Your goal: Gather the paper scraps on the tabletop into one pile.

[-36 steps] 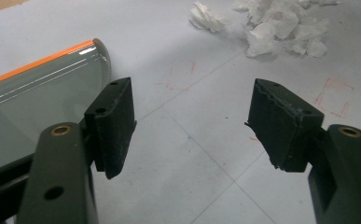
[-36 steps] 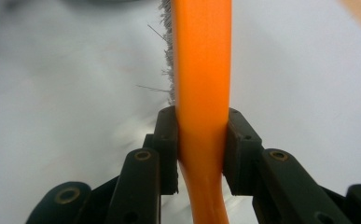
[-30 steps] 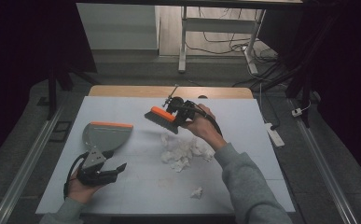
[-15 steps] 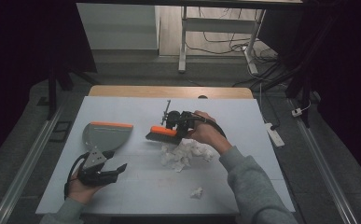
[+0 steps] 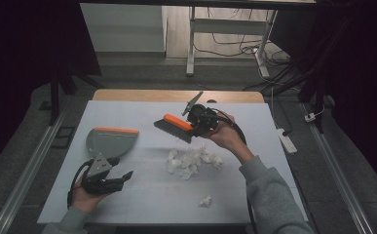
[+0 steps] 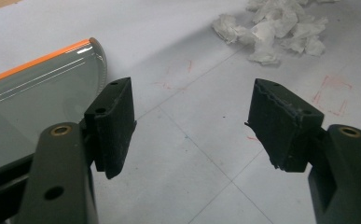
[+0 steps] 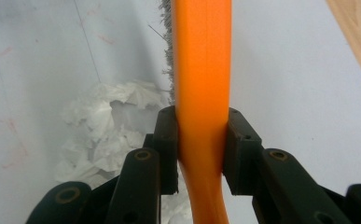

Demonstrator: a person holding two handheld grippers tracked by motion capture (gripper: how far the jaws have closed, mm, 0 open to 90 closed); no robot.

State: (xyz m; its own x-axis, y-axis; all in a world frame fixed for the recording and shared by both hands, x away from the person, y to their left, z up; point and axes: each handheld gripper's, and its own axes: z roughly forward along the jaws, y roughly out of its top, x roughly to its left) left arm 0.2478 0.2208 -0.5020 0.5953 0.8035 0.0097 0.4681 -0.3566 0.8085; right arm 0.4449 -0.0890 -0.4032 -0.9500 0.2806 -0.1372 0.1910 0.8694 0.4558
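Right gripper (image 5: 195, 123) pinches brush (image 5: 174, 127) — bristle end pointing left, seemingly level.

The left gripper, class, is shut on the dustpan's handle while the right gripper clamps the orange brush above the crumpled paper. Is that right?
Not quite. The left gripper is open, its jaws wide apart beside the dustpan, as the left gripper view shows. The right gripper does clamp the orange brush above the crumpled paper.

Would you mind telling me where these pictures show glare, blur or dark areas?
High view: the surroundings are dark, the table evenly lit. Left gripper view: glare streaks on the dustpan; the paper scraps look soft. Right gripper view: the brush handle is blurred by closeness.
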